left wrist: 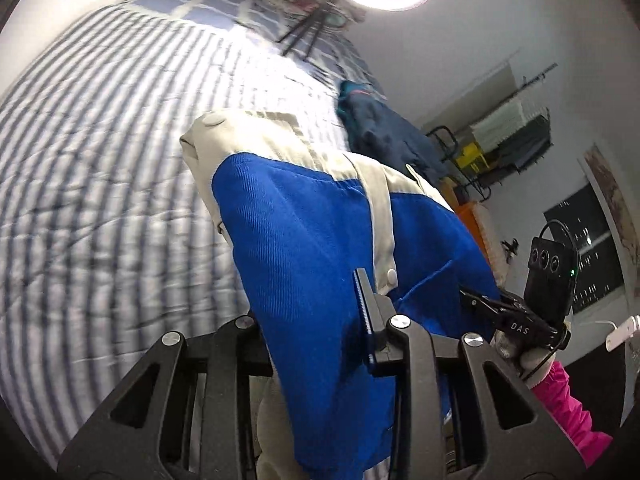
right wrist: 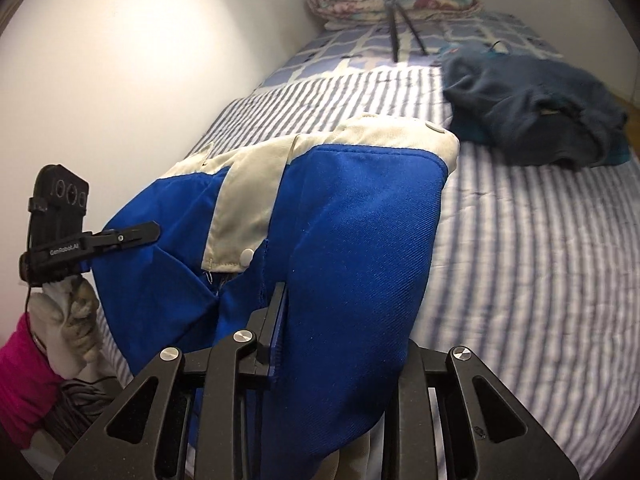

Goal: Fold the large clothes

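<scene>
Blue-and-cream jacket (left wrist: 304, 240) hung lifted over the striped bed cover (left wrist: 100, 184), left gripper (left wrist: 320, 328) clamped on one blue edge and right gripper (right wrist: 340, 344) clamped on the other, likely so the panel spread flat for a fold. To the right, a dark blue garment (right wrist: 536, 120) lay bunched on the cover. No containers were visible.

The blue and cream garment (left wrist: 304, 240) drapes over the left gripper (left wrist: 320, 320), hiding one finger, and runs off the bottom edge. The striped bedspread (left wrist: 100, 180) is blurred. Clutter on the far rack (left wrist: 512, 136) is unreadable.
</scene>
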`<move>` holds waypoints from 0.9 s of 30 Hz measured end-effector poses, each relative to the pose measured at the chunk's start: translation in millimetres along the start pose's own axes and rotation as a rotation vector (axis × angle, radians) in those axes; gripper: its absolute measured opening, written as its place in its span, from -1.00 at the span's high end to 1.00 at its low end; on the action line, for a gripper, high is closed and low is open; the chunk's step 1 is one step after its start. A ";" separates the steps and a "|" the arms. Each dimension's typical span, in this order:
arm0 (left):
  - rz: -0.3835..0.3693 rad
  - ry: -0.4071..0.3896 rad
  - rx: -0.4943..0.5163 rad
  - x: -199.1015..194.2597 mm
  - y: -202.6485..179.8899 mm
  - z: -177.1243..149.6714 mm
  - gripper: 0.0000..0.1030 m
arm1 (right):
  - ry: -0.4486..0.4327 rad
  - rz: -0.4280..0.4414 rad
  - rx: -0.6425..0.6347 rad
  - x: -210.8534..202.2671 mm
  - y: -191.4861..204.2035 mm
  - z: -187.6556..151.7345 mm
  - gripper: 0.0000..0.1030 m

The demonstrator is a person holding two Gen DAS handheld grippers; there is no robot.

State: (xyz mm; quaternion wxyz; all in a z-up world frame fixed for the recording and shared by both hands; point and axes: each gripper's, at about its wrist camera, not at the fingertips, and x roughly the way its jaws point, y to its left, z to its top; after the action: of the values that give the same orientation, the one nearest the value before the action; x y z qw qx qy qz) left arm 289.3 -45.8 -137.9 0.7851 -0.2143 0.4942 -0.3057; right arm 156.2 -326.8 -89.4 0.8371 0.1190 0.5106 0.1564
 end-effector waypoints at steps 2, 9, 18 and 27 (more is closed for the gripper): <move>-0.017 0.005 0.021 8.8 -13.2 3.2 0.45 | -0.015 -0.020 0.003 -13.9 -12.1 -0.1 0.54; -0.078 0.016 0.096 56.1 -67.5 28.1 0.45 | -0.077 -0.091 0.025 -59.2 -57.5 2.0 0.54; -0.118 0.024 0.156 103.8 -111.9 48.8 0.45 | -0.117 -0.175 0.041 -83.7 -103.8 17.2 0.54; -0.127 0.002 0.231 145.0 -153.2 84.4 0.46 | -0.150 -0.262 0.017 -92.2 -138.7 51.0 0.54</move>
State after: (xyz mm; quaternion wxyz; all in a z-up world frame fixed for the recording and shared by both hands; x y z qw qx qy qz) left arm 371.8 -253.7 -98.1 0.7831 -0.1530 0.4419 -0.4099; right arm 181.5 -492.2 -40.9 0.8850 0.0699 0.4593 0.0323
